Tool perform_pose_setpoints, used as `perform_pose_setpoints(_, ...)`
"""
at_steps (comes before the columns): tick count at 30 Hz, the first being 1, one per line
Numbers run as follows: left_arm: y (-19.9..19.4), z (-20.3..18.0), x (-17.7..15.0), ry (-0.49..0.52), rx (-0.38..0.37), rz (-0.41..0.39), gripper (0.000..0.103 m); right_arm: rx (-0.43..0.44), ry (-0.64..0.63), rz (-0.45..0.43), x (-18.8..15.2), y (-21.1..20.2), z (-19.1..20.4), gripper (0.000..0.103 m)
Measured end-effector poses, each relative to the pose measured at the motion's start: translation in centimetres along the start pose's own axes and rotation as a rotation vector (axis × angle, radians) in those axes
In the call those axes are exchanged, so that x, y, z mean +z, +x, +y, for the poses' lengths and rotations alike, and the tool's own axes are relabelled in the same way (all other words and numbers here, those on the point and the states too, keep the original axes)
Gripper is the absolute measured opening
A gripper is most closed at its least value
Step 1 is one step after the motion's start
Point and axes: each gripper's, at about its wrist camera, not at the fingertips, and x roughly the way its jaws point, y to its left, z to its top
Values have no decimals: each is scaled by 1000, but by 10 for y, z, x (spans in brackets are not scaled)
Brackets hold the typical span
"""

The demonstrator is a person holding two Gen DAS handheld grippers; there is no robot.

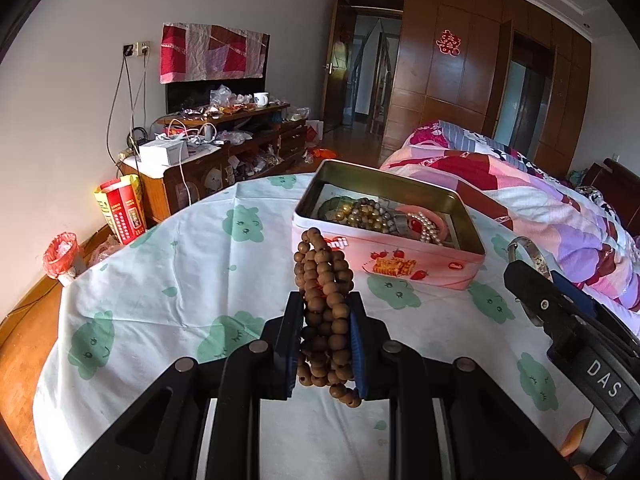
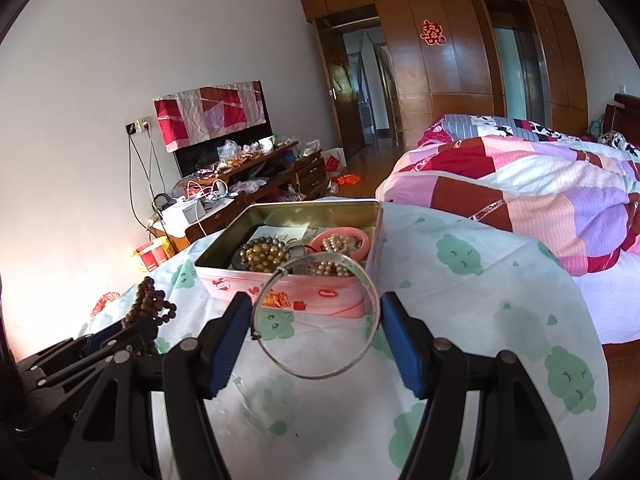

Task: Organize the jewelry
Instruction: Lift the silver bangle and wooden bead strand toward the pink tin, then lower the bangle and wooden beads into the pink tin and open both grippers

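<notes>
My left gripper (image 1: 325, 304) is shut on a bundle of brown wooden beads (image 1: 324, 276), held above the table in front of the pink tin (image 1: 400, 268). The open tin holds gold beads (image 1: 362, 216), pearls (image 1: 428, 228) and a pink bangle. My right gripper (image 2: 314, 312) grips a silver bangle (image 2: 360, 276) across its width, just short of the tin (image 2: 240, 276). The left gripper and its beads (image 2: 150, 304) show at the lower left of the right wrist view. The right gripper with the bangle (image 1: 532, 252) shows at the right of the left wrist view.
The table wears a white cloth with green prints (image 1: 180, 272). A bed with a pink and red quilt (image 2: 520, 200) lies right. A cluttered wooden TV cabinet (image 1: 224, 152) stands along the left wall, with a red box (image 1: 120, 208) and a small bin (image 1: 60, 252) on the floor.
</notes>
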Motion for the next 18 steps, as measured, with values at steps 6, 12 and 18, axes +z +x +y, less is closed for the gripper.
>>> perform_pose_setpoints(6, -2, -9, 3, 13, -68, -7, 22, -16, -18, 15, 4, -5, -4, 69)
perform_pose_setpoints(12, 6, -13, 20, 21, -101, -22, 22, -22, 3, 1, 27, -3, -19, 69)
perform_pose_setpoints(18, 23, -18, 49, 27, -126, -53, 22, -22, -4, -8, 51, 15, -23, 69)
